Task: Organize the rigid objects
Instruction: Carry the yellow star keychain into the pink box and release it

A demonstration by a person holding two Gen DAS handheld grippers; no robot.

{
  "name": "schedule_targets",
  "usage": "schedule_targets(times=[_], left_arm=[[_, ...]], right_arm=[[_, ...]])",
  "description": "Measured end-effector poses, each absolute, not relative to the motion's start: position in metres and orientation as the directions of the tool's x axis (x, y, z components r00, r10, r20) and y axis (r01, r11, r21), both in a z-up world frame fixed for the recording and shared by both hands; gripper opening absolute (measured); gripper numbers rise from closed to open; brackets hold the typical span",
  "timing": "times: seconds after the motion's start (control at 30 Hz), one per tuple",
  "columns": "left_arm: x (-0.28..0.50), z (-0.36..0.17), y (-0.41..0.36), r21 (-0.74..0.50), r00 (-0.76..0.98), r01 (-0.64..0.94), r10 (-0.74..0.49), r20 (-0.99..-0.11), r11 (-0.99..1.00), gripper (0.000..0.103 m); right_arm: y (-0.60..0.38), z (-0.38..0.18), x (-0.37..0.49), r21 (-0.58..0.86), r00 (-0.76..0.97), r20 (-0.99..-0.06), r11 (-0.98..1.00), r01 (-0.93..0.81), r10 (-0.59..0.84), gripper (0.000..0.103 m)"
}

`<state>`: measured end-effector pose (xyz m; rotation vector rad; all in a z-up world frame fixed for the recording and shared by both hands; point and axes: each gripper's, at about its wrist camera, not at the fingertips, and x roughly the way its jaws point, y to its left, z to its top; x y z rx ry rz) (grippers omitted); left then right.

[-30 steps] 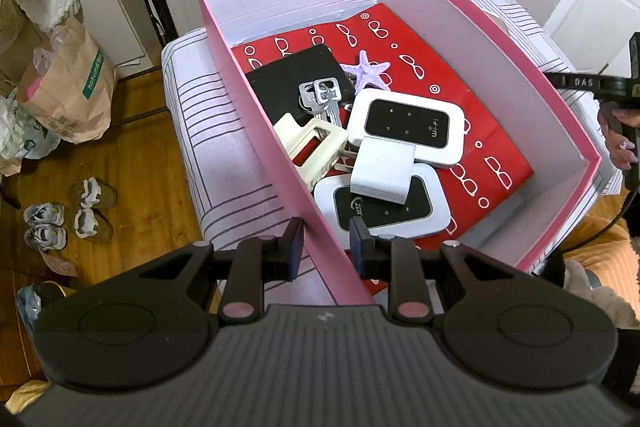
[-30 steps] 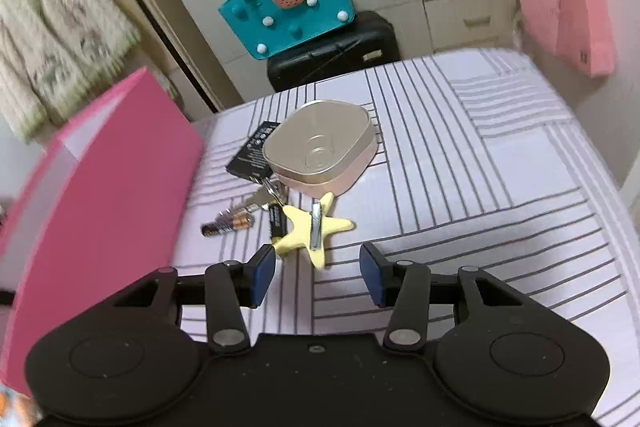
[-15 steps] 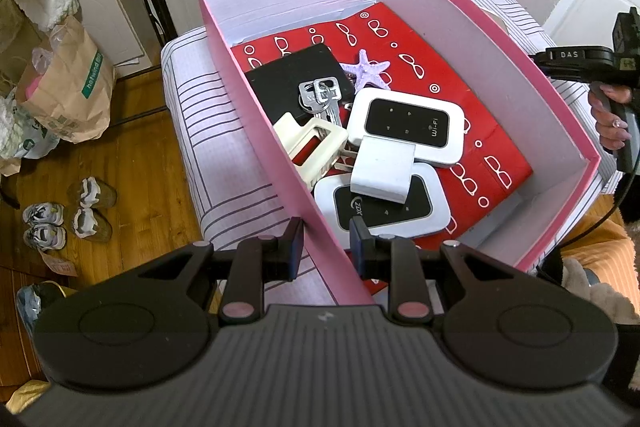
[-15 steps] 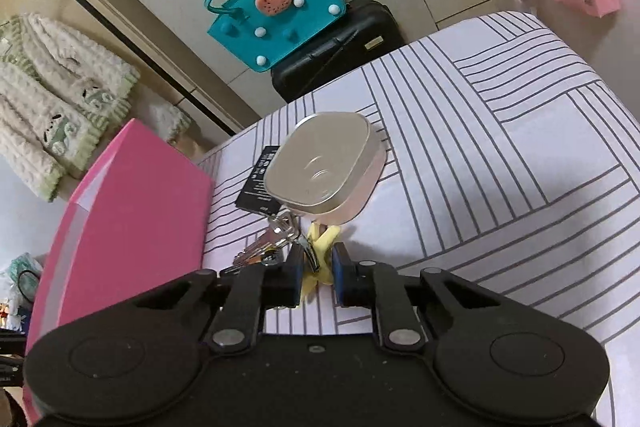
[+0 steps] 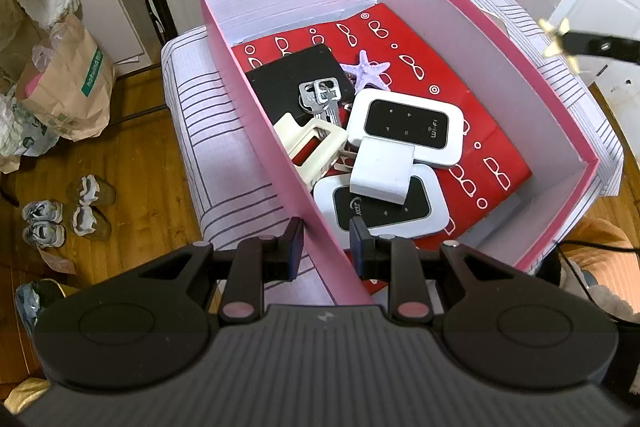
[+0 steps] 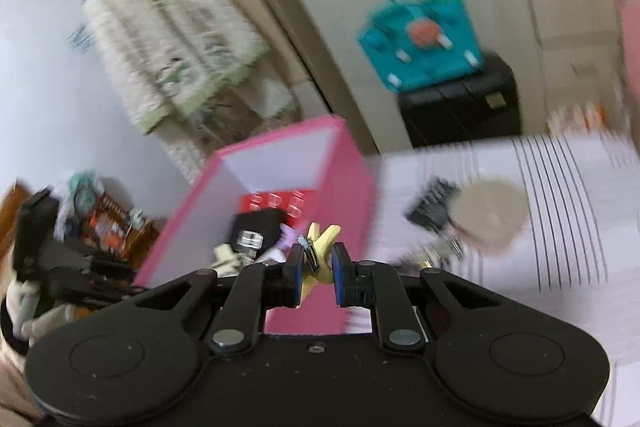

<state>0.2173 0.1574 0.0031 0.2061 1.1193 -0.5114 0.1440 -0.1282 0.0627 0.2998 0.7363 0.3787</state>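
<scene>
My left tongs straddle the near wall of the pink box, pads pressing it from either side; I judge this grip is there to steady the box while items go in; the hold is unchanged from a second ago. My right tongs are pinched on the yellow starfish clip, which stands upright between the pads, clear of the striped surface; a second ago these tongs stood spread above the clip as it lay on that surface beside the keys; they have since closed on it and lifted it toward the box. In the left view the clip shows just outside the box's far rim, not yet over the interior. Already in the box: two white wifi routers, a white charger, keys, a purple starfish. The round tin remains on the surface, blurred.
</scene>
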Motion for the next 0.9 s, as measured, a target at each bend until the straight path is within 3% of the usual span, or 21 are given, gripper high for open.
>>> schedule_targets(times=[0.17, 0.43, 0.73, 0.9], left_arm=[[0.215, 0.004, 0.156, -0.080, 0.347, 0.492, -0.279, -0.896, 0.867, 0.023], [0.213, 0.009, 0.159, -0.089, 0.346, 0.494, -0.290, -0.892, 0.865, 0.023], [0.212, 0.011, 0.158, -0.080, 0.346, 0.509, -0.288, -0.893, 0.857, 0.024], [0.211, 0.011, 0.159, -0.086, 0.348, 0.503, -0.293, -0.891, 0.860, 0.024]], right_arm=[[-0.080, 0.077, 0.156, 0.306, 0.604, -0.632, 0.872, -0.382, 0.486, 0.018], [-0.003, 0.050, 0.185, 0.006, 0.515, -0.778, 0.825, -0.565, 0.358, 0.018], [0.035, 0.025, 0.188, -0.334, 0.601, -0.781, 0.701, -0.631, 0.169, 0.018], [0.050, 0.013, 0.185, -0.392, 0.594, -0.794, 0.638, -0.662, 0.128, 0.018]])
